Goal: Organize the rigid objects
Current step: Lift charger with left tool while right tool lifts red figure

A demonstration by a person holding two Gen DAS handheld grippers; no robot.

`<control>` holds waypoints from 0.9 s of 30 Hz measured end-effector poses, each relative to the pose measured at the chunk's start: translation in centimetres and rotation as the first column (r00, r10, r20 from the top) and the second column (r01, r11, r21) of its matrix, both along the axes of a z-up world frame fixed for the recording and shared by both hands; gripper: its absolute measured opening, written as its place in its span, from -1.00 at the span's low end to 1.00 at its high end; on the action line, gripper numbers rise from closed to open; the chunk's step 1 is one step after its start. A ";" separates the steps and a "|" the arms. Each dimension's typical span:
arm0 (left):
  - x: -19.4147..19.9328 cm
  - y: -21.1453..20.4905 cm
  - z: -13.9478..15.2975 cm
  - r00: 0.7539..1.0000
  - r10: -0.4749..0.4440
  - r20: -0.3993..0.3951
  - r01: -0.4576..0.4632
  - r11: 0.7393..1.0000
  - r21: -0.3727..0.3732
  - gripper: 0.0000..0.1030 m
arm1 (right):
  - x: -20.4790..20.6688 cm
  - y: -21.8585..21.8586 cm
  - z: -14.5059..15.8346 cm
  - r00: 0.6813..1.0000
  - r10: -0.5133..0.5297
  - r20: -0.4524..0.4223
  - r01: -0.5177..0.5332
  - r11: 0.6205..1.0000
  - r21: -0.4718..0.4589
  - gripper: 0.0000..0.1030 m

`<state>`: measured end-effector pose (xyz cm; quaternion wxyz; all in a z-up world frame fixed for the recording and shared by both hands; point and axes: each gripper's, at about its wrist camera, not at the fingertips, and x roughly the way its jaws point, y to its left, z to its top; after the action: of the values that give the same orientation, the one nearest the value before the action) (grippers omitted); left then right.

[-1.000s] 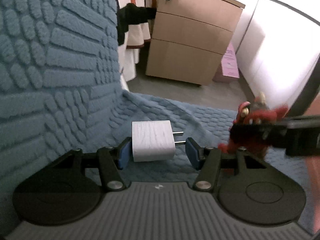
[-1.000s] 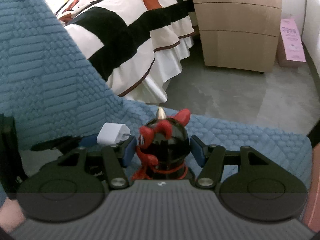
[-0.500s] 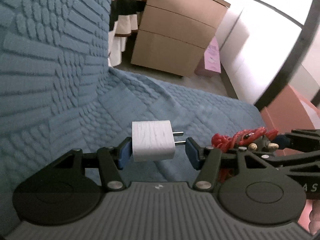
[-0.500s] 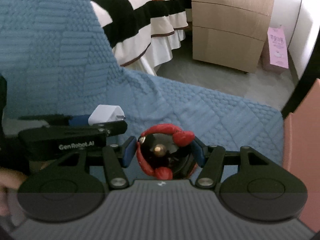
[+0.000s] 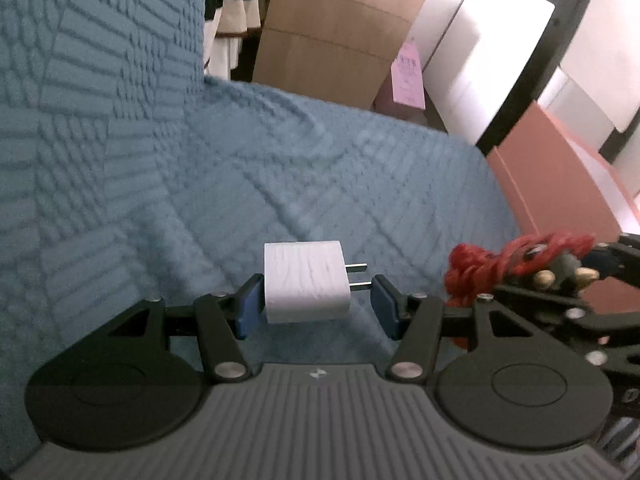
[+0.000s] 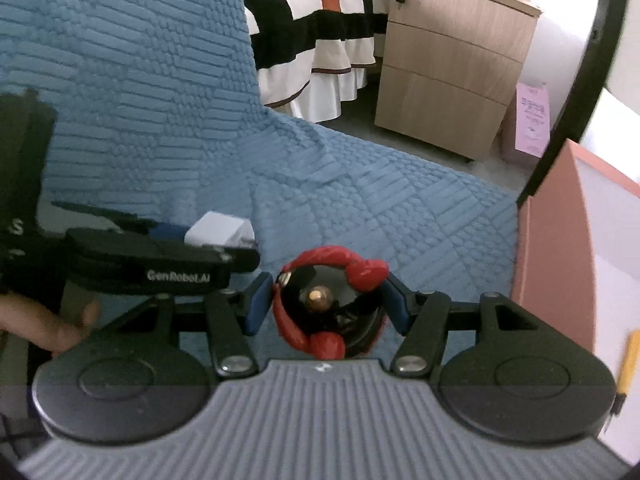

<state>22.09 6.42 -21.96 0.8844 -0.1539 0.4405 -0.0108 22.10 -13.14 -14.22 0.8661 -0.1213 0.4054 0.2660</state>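
Observation:
My left gripper (image 5: pixel 316 306) is shut on a white plug adapter (image 5: pixel 306 282), prongs pointing right against the right pad, held above the blue textured cover (image 5: pixel 200 160). My right gripper (image 6: pixel 326 304) is shut on a black and red toy figure (image 6: pixel 328 308) with a brass tip. The toy (image 5: pixel 520 260) and right gripper also show at the right of the left wrist view. The left gripper with the adapter (image 6: pixel 220 234) shows at the left of the right wrist view.
A pink-orange box (image 6: pixel 560 260) stands right of the blue cover; a yellow pencil (image 6: pixel 628 364) lies inside it. A wooden drawer cabinet (image 6: pixel 452 68) and a striped bedspread (image 6: pixel 316 28) are behind. A black pole (image 6: pixel 576 80) rises at right.
Both grippers, still holding their objects, have swung right toward the pink-orange box. The toy has tipped so its top faces the right wrist camera.

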 end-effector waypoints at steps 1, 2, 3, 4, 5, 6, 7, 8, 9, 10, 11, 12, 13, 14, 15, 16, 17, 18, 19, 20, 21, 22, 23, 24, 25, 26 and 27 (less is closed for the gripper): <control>-0.4 -0.1 0.0 1.000 -0.001 0.001 0.001 1.000 -0.002 0.23 | -0.5 -0.3 0.0 1.000 -0.005 0.003 0.005 1.000 0.004 0.20; -0.7 -0.2 0.0 1.000 -0.002 0.002 0.002 1.000 -0.010 0.23 | -0.9 -0.7 0.0 1.000 -0.010 0.004 0.010 1.000 0.012 0.20; -0.8 -0.4 0.1 1.000 -0.010 0.001 0.010 1.000 -0.021 0.23 | -1.3 -0.9 -0.1 1.000 -0.014 0.005 0.014 1.000 0.019 0.20; -0.9 -0.6 0.1 1.000 -0.021 0.000 0.021 0.999 -0.032 0.23 | -1.7 -1.0 -0.3 1.000 -0.013 0.011 0.013 1.000 0.015 0.20; -1.0 -1.0 0.0 1.000 -0.030 -0.002 0.030 0.999 -0.032 0.23 | -1.8 -0.8 -0.4 1.000 -0.009 0.018 0.009 1.000 0.007 0.20; -1.1 -1.4 -0.1 0.999 -0.035 -0.005 0.035 0.999 -0.024 0.23 | -2.0 -0.7 -0.5 1.000 -0.009 0.018 0.009 1.000 0.005 0.20; -1.1 -1.8 -0.1 0.999 -0.038 -0.007 0.037 0.999 -0.018 0.23 | -2.1 -0.7 -0.6 1.000 -0.013 0.004 0.012 1.000 0.012 0.20; -1.2 -2.0 -0.2 0.999 -0.036 -0.009 0.036 0.999 -0.013 0.23 | -2.1 -0.8 -0.7 1.000 -0.023 -0.011 0.023 1.000 0.021 0.20; -1.2 -2.2 -0.4 0.999 -0.038 -0.014 0.038 0.999 -0.012 0.23 | -2.0 -0.9 -0.9 0.999 -0.036 -0.018 0.036 0.999 0.021 0.20; -1.2 -2.4 -0.6 0.999 -0.040 -0.025 0.040 0.999 -0.015 0.23 | -2.1 -1.1 -1.0 0.999 -0.040 -0.023 0.040 0.999 0.019 0.20; -1.2 -2.5 -0.7 0.998 -0.046 -0.034 0.045 0.999 -0.016 0.23 | -2.2 -1.3 -1.1 0.999 -0.043 -0.025 0.043 0.999 0.020 0.20; -1.2 -2.7 -0.8 0.998 -0.051 -0.037 0.050 0.999 -0.012 0.23 | -2.3 -1.5 -1.2 0.998 -0.051 -0.023 0.052 0.998 0.022 0.20; -1.2 -2.8 -0.8 0.998 -0.054 -0.040 0.054 0.999 -0.007 0.23 | -2.4 -1.8 -1.4 0.997 -0.065 -0.030 0.066 0.998 0.021 0.20; -1.2 -2.9 -0.8 0.998 -0.053 -0.041 0.053 0.999 -0.009 0.23 | -2.5 -2.0 -1.6 0.996 -0.081 -0.040 0.082 0.996 0.025 0.20; -1.2 -2.8 -0.8 0.998 -0.050 -0.042 0.049 0.999 -0.015 0.23 | -2.6 -2.4 -1.8 0.994 -0.095 -0.050 0.097 0.995 0.039 0.20; -1.2 -2.7 -0.9 0.998 -0.045 -0.047 0.044 0.999 -0.024 0.23 | -2.7 -2.6 -1.9 0.993 -0.099 -0.059 0.102 0.994 0.047 0.20; -1.2 -2.6 -0.9 0.998 -0.040 -0.051 0.039 0.999 -0.029 0.23 | -2.7 -2.8 -2.0 0.992 -0.106 -0.069 0.109 0.993 0.048 0.20; -1.3 -2.5 -0.9 0.998 -0.036 -0.054 0.034 0.999 -0.033 0.24 | -2.7 -2.9 -2.0 0.990 -0.120 -0.078 0.124 0.991 0.049 0.20; -1.3 -2.4 -0.7 0.998 -0.032 -0.051 0.030 0.999 -0.036 0.25 | -2.7 -3.1 -1.9 0.986 -0.139 -0.087 0.144 0.988 0.048 0.21; -1.4 -2.2 -0.5 0.999 -0.031 -0.045 0.029 0.999 -0.042 0.25 | -2.7 -3.2 -1.9 0.984 -0.151 -0.091 0.155 0.987 0.046 0.21; -1.5 -2.1 -0.4 0.999 -0.031 -0.042 0.028 0.998 -0.052 0.27 | -2.6 -3.3 -1.9 0.984 -0.153 -0.091 0.157 0.987 0.045 0.21; -1.6 -1.9 -0.2 0.998 -0.031 -0.045 0.028 0.997 -0.067 0.34 | -2.6 -3.5 -1.8 0.983 -0.157 -0.091 0.162 0.985 0.052 0.18; -1.8 -1.8 -0.1 0.999 -0.026 -0.045 0.023 0.997 -0.079 0.37 | -2.6 -3.7 -1.7 0.982 -0.166 -0.091 0.173 0.983 0.064 0.16; -2.0 -1.7 0.0 0.999 -0.022 -0.042 0.018 0.996 -0.086 0.37 | -2.6 -4.0 -1.5 0.981 -0.173 -0.092 0.180 0.981 0.076 0.16; -2.3 -1.7 0.3 0.999 -0.025 -0.040 0.022 0.996 -0.086 0.37 | -2.6 -4.4 -1.4 0.979 -0.178 -0.096 0.187 0.978 0.093 0.20; -2.5 -1.6 0.5 0.999 -0.028 -0.037 0.025 0.996 -0.081 0.37 | -2.6 -4.7 -1.3 0.978 -0.182 -0.103 0.194 0.974 0.115 0.29; -3.0 -1.5 0.9 0.999 -0.022 -0.029 0.020 0.997 -0.073 0.36 | -2.6 -5.0 -1.4 0.977 -0.179 -0.117 0.194 0.971 0.136 0.32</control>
<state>19.14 4.89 -21.05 0.8714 -0.1815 0.4545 -0.0338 19.55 -18.10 -15.58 0.8715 -0.0046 0.4390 0.2184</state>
